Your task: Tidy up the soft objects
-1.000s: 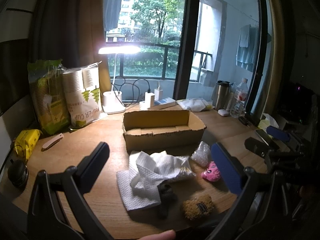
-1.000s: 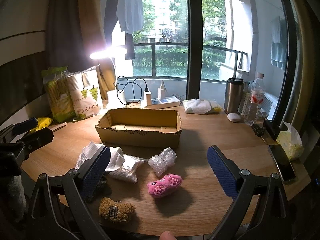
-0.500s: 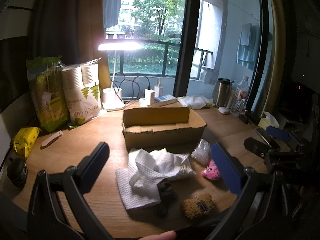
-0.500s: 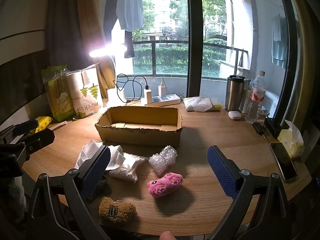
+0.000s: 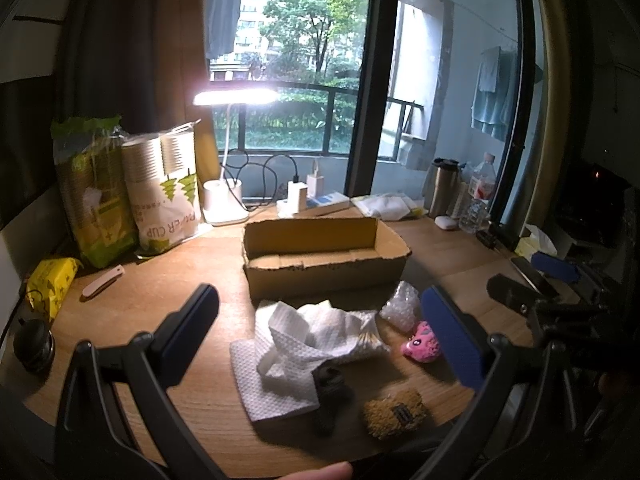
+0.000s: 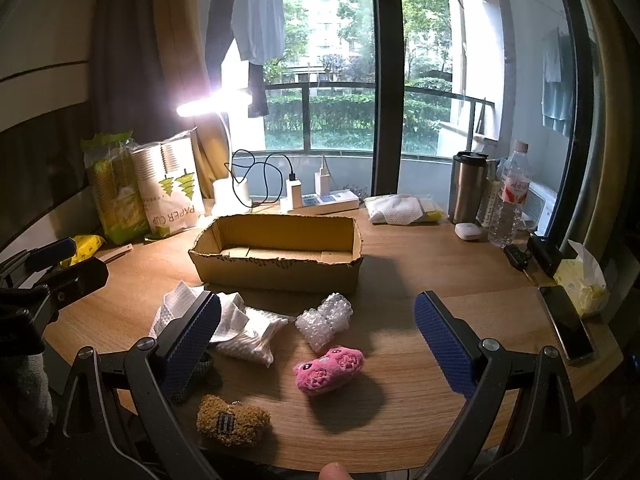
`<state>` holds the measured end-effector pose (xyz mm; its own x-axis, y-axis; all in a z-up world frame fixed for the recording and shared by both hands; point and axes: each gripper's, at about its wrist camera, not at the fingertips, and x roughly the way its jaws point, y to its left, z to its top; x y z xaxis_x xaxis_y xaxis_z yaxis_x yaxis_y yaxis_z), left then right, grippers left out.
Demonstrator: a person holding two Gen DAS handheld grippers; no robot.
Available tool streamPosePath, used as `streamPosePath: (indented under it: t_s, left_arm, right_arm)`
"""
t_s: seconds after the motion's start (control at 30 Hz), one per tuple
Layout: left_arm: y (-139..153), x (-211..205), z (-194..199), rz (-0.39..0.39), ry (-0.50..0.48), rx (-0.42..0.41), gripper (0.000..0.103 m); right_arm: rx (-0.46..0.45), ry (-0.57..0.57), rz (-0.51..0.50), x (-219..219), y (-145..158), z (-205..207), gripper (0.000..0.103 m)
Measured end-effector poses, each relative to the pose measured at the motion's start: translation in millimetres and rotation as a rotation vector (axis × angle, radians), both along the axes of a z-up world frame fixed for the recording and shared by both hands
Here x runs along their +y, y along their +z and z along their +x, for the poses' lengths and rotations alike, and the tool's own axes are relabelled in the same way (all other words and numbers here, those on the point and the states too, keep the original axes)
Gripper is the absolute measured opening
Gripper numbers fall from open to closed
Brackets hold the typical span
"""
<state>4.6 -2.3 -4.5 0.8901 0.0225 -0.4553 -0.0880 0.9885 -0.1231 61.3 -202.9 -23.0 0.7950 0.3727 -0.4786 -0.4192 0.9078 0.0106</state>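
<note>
Both tongs, left (image 5: 320, 344) and right (image 6: 316, 340), are wide and empty. The pink plush (image 6: 329, 368) sits just under the right tongs; drop straight down and pinch its middle, then into the box (image 6: 276, 260) beyond.

In the right wrist view the left blue pad covers most of the dark grey object (image 6: 200, 366) and a corner of the crumpled white cloth (image 6: 232, 316). Over in the left wrist view the pink plush (image 5: 420, 344) peeks out half hidden behind the right pad, and a fingertip (image 5: 320, 472) is cut off by the bottom edge. The label on the brown plush (image 6: 230, 420) is too small to read.
</note>
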Motion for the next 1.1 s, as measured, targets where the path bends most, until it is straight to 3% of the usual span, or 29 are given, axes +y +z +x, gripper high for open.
streamPosePath:
  t_s: [0.83, 1.1]
  left_arm:
    - [5, 0, -4, -0.002, 0.000, -0.013, 0.103]
    - [-14, -2, 12, -0.013, -0.015, 0.059, 0.103]
  right_arm:
    - [-0.003, 0.002, -0.002, 0, 4, -2, 0.100]
    - [0.043, -0.001, -0.016, 2, -12, 8, 0.100]
